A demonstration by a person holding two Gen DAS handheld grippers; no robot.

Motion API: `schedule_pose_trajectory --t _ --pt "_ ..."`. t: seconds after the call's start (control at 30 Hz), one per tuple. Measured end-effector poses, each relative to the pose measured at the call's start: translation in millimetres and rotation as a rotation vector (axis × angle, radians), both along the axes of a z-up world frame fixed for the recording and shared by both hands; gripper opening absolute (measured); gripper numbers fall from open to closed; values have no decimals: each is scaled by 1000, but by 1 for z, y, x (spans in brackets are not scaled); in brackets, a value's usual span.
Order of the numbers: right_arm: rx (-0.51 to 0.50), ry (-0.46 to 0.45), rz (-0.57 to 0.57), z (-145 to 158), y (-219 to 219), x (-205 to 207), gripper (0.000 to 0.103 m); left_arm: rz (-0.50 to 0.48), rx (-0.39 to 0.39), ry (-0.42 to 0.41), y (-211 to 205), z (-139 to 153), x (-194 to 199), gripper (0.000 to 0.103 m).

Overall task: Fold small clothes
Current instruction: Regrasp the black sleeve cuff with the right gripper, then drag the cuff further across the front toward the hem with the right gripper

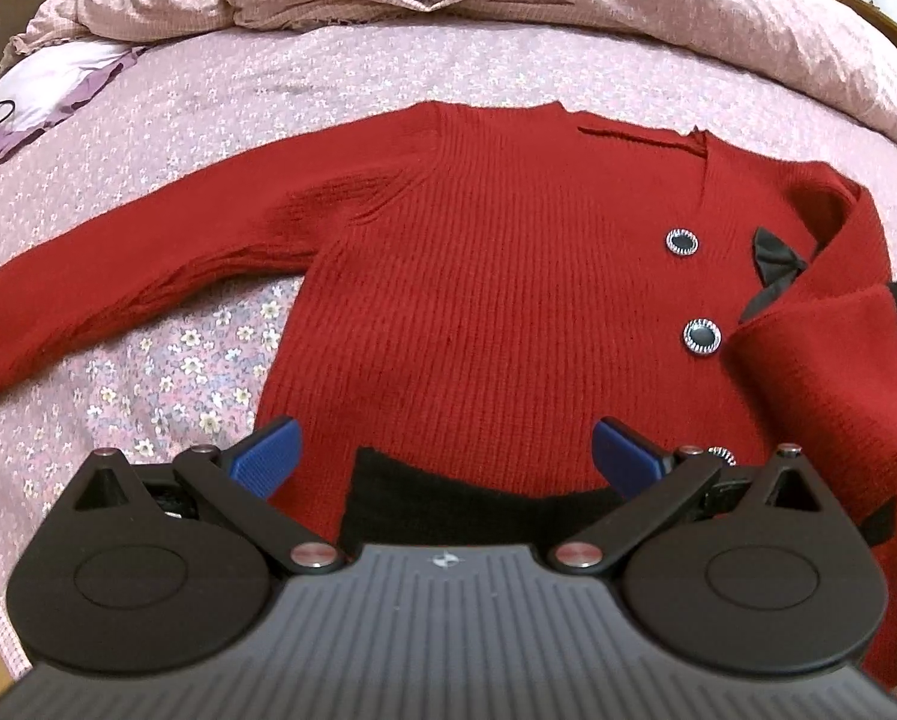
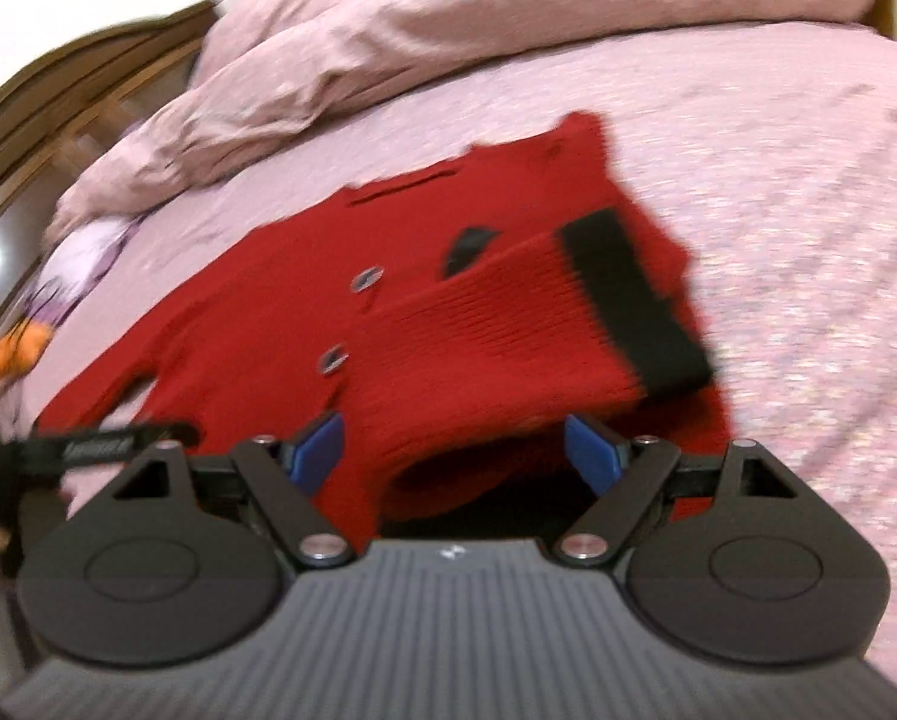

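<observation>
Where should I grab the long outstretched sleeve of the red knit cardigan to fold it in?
Grip the outstretched sleeve near its far cuff end, coming from above with the open left gripper. It lies flat and straight on the floral bedspread, so the end probably carries across the body, like the black-cuffed sleeve already folded over.

red ribbed sweater (image 1: 478,276) with black cuffs (image 2: 634,306), black bow (image 1: 775,267), 2 silver-rimmed black buttons (image 1: 681,242) beyond blue fingers (image 1: 268,456); pink floral bedsheet (image 1: 166,360).
</observation>
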State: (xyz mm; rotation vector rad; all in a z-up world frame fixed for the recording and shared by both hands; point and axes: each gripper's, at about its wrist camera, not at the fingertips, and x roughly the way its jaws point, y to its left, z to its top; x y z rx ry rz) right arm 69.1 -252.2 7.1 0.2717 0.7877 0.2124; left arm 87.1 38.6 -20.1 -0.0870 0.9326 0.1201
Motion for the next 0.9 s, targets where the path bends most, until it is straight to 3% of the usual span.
schedule_pose_trajectory --t 0.23,0.43,0.6,0.77,0.9 --pt "15 -68 -152 -6 -37 12 82 20 17 33 4 -11 -1 103" --pt "8 -34 -120 -27 -41 35 81 15 41 67 1 -23 5 103" --pt "-20 -33 -95 -31 -34 34 64 19 34 79 4 -29 8 103" --pt "-29 -49 -85 -22 -32 28 22 18 23 75 8 -29 9 103" --pt "-26 -108 -47 -5 -24 16 12 24 10 71 11 -28 7 103"
